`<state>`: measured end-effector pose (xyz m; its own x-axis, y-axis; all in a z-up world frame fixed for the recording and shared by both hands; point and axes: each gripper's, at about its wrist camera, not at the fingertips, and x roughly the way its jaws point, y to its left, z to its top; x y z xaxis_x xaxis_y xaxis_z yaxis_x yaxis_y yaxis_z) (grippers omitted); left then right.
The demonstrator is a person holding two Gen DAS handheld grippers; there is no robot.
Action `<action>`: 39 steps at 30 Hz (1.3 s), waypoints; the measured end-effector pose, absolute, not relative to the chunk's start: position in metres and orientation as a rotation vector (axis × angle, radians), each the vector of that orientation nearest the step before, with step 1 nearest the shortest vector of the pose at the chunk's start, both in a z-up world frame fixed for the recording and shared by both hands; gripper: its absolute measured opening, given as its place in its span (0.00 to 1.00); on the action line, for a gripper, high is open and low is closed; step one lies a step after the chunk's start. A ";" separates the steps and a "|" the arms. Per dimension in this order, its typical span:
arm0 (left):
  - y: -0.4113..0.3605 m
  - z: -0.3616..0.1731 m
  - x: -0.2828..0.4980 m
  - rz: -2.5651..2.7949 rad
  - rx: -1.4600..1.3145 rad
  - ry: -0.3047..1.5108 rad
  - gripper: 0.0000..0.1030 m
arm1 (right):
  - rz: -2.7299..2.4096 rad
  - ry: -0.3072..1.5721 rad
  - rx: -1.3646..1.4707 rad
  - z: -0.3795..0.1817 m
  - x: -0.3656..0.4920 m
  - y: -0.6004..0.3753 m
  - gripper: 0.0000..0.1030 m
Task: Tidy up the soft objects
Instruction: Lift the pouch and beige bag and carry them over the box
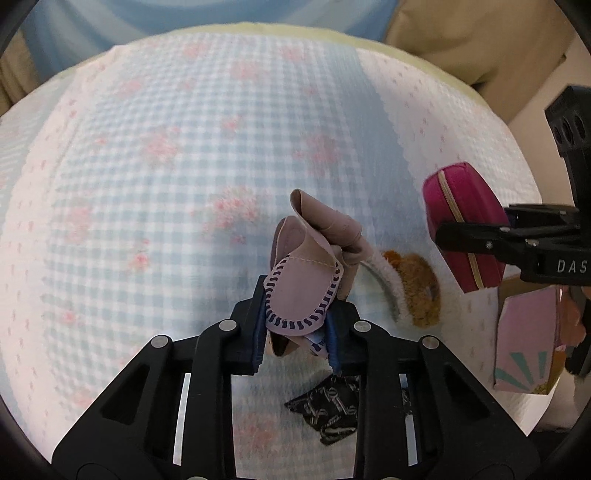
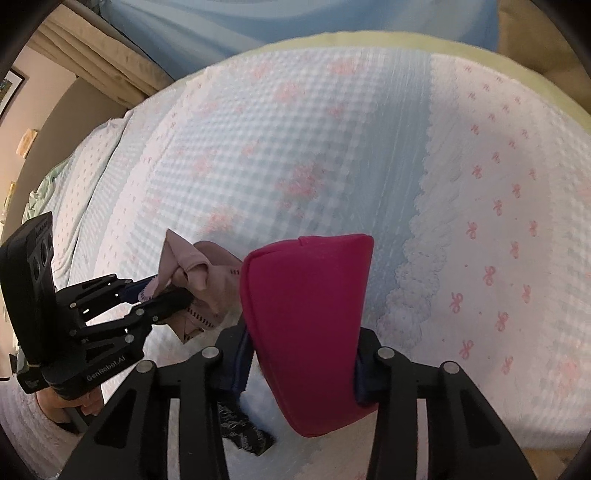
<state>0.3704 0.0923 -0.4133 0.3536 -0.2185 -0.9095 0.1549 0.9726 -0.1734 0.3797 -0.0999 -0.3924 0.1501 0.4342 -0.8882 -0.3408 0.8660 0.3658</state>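
Note:
My left gripper (image 1: pixel 297 325) is shut on a pink baby bootie (image 1: pixel 303 291) with dark blue stitching, held above the bed; it also shows in the right wrist view (image 2: pixel 201 291), with the left gripper (image 2: pixel 168 295) at the left. My right gripper (image 2: pixel 303 365) is shut on a magenta zip pouch (image 2: pixel 306 325), also lifted; in the left wrist view the pouch (image 1: pixel 458 210) is at the right in the right gripper (image 1: pixel 443 230). A fluffy white and brown bear headband (image 1: pixel 410 291) and a black chain-print cloth (image 1: pixel 327 410) lie on the bed.
The bed has a blue gingham quilt (image 1: pixel 166 177) with pink flowers and a white border (image 2: pixel 498 229). A pink box (image 1: pixel 526 339) stands at the bed's right edge. A blue headboard (image 2: pixel 295 26) is at the back.

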 end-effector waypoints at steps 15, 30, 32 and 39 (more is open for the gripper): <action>0.121 -0.280 0.308 -0.199 -0.105 1.000 0.22 | 0.405 1.118 0.097 -0.247 0.292 -0.107 0.38; 0.104 -0.133 0.172 -0.143 -0.077 0.868 0.22 | 0.234 0.960 0.114 -0.109 0.141 -0.125 0.38; 0.093 -0.121 0.153 -0.144 -0.070 0.857 0.22 | 0.237 0.948 0.106 -0.102 0.127 -0.131 0.38; 0.044 -0.093 0.115 -0.186 -0.071 0.824 0.22 | 0.232 0.919 0.097 -0.092 0.091 -0.178 0.38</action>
